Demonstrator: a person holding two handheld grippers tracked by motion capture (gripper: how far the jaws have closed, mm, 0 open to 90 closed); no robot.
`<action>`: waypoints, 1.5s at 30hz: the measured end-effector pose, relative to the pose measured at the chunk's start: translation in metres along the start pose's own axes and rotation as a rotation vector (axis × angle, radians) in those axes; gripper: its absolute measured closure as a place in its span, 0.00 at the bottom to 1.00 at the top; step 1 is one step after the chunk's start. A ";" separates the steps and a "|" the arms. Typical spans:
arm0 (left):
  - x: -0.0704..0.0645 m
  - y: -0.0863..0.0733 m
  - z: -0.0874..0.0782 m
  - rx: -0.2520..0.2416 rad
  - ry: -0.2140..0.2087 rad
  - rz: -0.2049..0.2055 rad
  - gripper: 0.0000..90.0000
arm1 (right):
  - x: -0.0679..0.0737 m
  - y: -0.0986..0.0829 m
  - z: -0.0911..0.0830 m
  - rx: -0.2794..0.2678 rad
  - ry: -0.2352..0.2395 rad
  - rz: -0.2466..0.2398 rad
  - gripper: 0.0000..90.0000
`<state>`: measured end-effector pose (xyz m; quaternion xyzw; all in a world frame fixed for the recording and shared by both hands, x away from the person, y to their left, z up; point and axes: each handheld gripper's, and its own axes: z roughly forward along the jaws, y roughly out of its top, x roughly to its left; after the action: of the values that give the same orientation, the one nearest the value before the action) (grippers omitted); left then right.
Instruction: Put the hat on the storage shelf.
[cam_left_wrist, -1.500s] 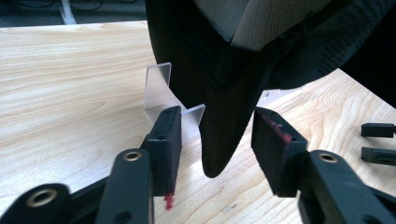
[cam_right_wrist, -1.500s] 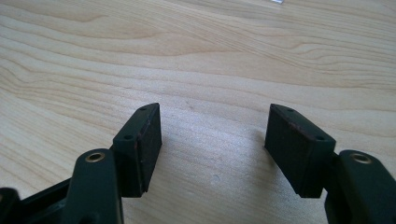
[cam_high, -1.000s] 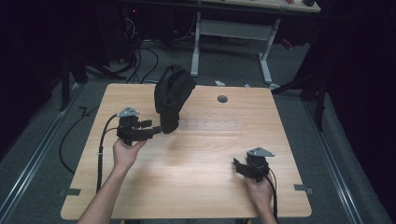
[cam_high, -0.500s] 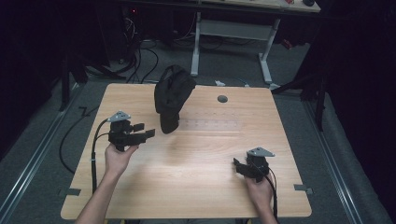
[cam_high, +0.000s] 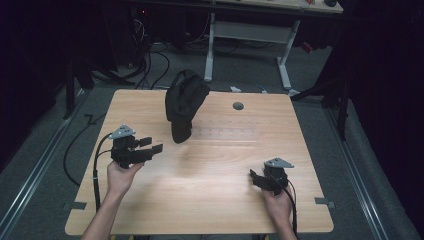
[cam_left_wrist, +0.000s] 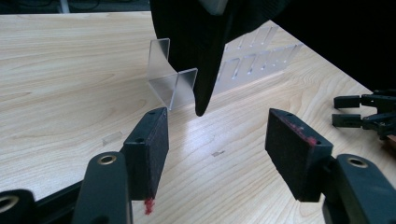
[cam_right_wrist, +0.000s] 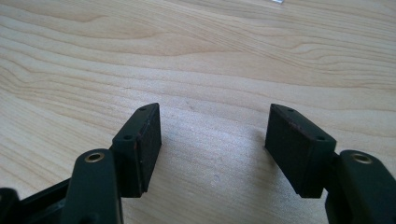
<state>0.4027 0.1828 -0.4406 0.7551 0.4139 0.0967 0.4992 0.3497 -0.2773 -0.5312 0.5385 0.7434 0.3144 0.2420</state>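
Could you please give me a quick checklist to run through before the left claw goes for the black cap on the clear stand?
1. Left claw open: ok, jaws wide apart.
2. Left claw empty: ok.
3. Black cap on the clear stand: ok, brim hanging down.
4. Cap brim lined up between the left jaws: ok in the left gripper view.
5. Right claw out of the way: ok, open, empty, near the table's front edge.
6. Stand fixed down: cannot tell.

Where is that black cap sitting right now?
In the high view the black cap sits on a clear stand at the table's far-left middle, beyond the left gripper.
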 end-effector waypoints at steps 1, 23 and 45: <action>-0.001 -0.001 0.000 0.002 0.002 0.003 0.44 | 0.000 0.000 0.000 0.001 0.000 0.003 0.40; -0.008 -0.029 -0.003 0.013 0.022 -0.002 0.43 | 0.000 0.000 0.000 0.000 -0.001 0.000 0.40; -0.008 -0.052 0.004 0.076 0.055 -0.029 0.41 | 0.000 0.000 0.000 0.000 -0.001 0.000 0.40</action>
<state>0.3729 0.1825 -0.4840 0.7645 0.4415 0.0944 0.4602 0.3496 -0.2772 -0.5312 0.5385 0.7434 0.3142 0.2424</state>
